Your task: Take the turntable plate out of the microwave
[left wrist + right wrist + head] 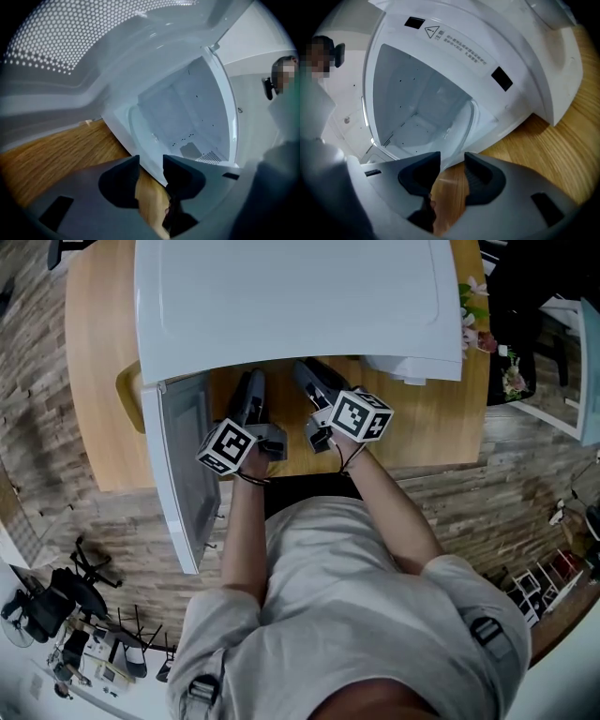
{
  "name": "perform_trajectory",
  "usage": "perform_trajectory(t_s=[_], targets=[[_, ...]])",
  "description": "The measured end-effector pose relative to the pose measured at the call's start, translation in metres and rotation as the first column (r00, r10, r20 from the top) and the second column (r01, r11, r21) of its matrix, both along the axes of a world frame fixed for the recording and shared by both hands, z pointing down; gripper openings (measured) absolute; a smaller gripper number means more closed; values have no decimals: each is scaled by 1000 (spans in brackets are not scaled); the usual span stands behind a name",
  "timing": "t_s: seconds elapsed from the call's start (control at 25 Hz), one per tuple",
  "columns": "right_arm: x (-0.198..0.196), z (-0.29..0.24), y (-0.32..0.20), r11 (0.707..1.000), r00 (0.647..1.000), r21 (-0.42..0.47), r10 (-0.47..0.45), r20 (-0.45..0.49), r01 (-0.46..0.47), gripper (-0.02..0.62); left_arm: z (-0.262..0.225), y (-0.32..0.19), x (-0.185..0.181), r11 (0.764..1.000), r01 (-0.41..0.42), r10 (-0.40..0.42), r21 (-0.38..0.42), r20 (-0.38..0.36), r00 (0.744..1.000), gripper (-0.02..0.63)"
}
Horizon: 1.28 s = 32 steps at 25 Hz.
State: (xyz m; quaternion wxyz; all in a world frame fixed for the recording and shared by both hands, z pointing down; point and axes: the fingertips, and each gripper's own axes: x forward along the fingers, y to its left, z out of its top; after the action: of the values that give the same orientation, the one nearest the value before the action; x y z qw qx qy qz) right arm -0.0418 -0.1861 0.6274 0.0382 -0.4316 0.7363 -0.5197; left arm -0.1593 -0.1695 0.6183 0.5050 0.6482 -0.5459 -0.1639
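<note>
The white microwave (281, 296) stands on a wooden table (94, 381), and its door (183, 456) is swung open to the left. Both gripper views look into the white cavity. A clear glass turntable plate (135, 125) (465, 123) lies in there, its near rim at the cavity's front lip. My left gripper (151, 161) is low at the left of the opening, jaws apart, and only the lip and the table show through the gap. My right gripper (452, 159) is at the right side, also open, with nothing pressed between its pads. In the head view the microwave's top hides both gripper tips.
The open door (56, 42) stands close on the left of the left gripper. A strip of bare table (548, 154) lies in front of the microwave. Flowers (476, 320) stand at the table's right edge. Chairs (56, 601) stand on the floor to the left.
</note>
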Motion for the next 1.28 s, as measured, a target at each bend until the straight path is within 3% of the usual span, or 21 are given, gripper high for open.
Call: perform_trajectory(t_s=[0.16,0.28,0.4,0.52,0.76,1.28], targets=[[-4,2,-5,1000,1000,-3,9,26,-9,176,9,-5,-4,1000,-5,5,-18,10,1000,167],[-5,4,-7,999,998,-24,39,58,-37,174,12,-11,-2,1000,-7,6,-27,-23,1000,168],[-6,6,-6,996,994,-52,71,89,-66,146,13,-15,0,999,4,-7,-39,-60,998,164],[-8,6,-6,994,989,-77,88,115,-80,109,15,-16,-2,999,1,-4,-47,-50,999,118],[-5,4,-5,996,997,-68,65,32,-63,81,17,-11,0,998,-28,30,-61,28,999,114],[14,4,19,994,999,-93,48,-2,-48,81,17,12,16,995,-72,73,-67,14,997,109]])
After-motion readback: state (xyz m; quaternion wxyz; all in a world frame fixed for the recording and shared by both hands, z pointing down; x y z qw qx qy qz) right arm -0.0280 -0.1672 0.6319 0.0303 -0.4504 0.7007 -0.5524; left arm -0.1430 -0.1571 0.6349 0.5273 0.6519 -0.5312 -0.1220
